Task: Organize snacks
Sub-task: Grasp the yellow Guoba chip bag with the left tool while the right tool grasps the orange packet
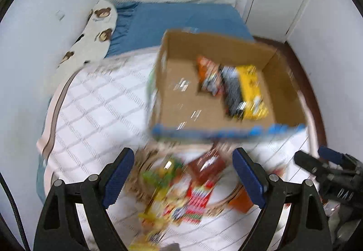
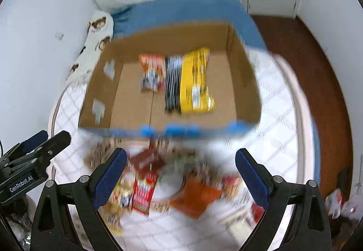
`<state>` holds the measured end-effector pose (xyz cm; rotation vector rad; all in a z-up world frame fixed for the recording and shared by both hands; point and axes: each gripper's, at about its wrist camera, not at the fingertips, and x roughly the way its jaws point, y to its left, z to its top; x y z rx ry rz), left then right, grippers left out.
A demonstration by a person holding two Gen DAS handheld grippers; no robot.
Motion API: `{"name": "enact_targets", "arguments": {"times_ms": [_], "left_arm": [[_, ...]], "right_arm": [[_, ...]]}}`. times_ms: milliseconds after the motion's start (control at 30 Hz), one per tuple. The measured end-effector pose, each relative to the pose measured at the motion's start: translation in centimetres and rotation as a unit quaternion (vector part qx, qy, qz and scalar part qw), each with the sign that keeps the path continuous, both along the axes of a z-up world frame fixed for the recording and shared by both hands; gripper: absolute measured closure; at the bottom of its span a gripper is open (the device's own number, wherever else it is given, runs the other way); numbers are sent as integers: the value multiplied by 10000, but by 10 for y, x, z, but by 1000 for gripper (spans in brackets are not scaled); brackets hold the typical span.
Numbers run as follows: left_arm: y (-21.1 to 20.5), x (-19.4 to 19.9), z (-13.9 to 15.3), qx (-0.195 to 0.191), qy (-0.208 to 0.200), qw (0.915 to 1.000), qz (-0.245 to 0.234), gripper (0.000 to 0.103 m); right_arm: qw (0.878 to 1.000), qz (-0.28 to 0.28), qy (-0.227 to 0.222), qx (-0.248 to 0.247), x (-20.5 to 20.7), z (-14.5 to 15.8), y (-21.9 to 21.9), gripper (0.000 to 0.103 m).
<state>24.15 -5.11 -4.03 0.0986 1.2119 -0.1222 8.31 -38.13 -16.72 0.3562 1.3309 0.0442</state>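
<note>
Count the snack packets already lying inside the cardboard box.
3, side by side on the floor of the cardboard box: an orange packet on the left, a black striped packet in the middle, a yellow packet on the right.

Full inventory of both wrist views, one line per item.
cardboard box: 1, brown with blue front edge, on the quilt
packets in box: 3, orange, black, yellow, side by side on the box floor
loose snack pile: count unclear from blur, red, orange, green, yellow, on the quilt in front of the box
quilt: 1, white checked, on the bed
blue sheet: 1, behind the box
bear-print pillow: 1, cream, by the wall
left gripper: open, empty
right gripper: open, empty
</note>
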Motion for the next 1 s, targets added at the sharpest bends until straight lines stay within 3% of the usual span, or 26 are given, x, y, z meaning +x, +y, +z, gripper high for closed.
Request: {"name": "enact_targets", "arguments": {"times_ms": [133,333,400,467,533,600,667,733,800,867,933,1000], "left_arm": [[29,-34,-49,371,578,9976,-81,14],[48,-51,-133,612,1562,9857,-183,14],[49,-48,-157,619,1946,9788,-141,14],[61,-43,-175,171,2337,9716,321,14],[81,-39,-194,-443,2791,9530,1094,14],[98,-38,-205,-991,2987,9333,1728,14],[109,-37,-215,-1441,3086,9131,2242,14],[114,-33,-224,-1725,3098,8994,2556,17],[112,-29,-229,-1655,3039,8999,2653,23],[106,-25,-231,-1443,2933,9115,2495,41],[94,-25,-229,-1199,2822,9270,2159,43],[81,-23,-225,-913,2637,9446,1730,43]], "right_arm": [[9979,-147,542,320,-31,-43,8,4],[9902,-414,1211,565,-58,-99,16,5],[9884,-502,1332,534,-60,-104,13,5],[9869,-613,1383,552,-61,-111,11,5],[9855,-761,1415,539,-61,-115,7,5],[9840,-886,1445,548,-61,-120,5,5],[9814,-1014,1527,578,-60,-132,5,5],[9777,-1151,1639,633,-58,-144,4,6],[9745,-1269,1743,615,-57,-154,2,10],[9716,-1329,1854,629,-56,-165,1,21],[9704,-1313,1939,586,-56,-171,1,34],[9732,-1195,1891,539,-57,-172,2,39]]}}
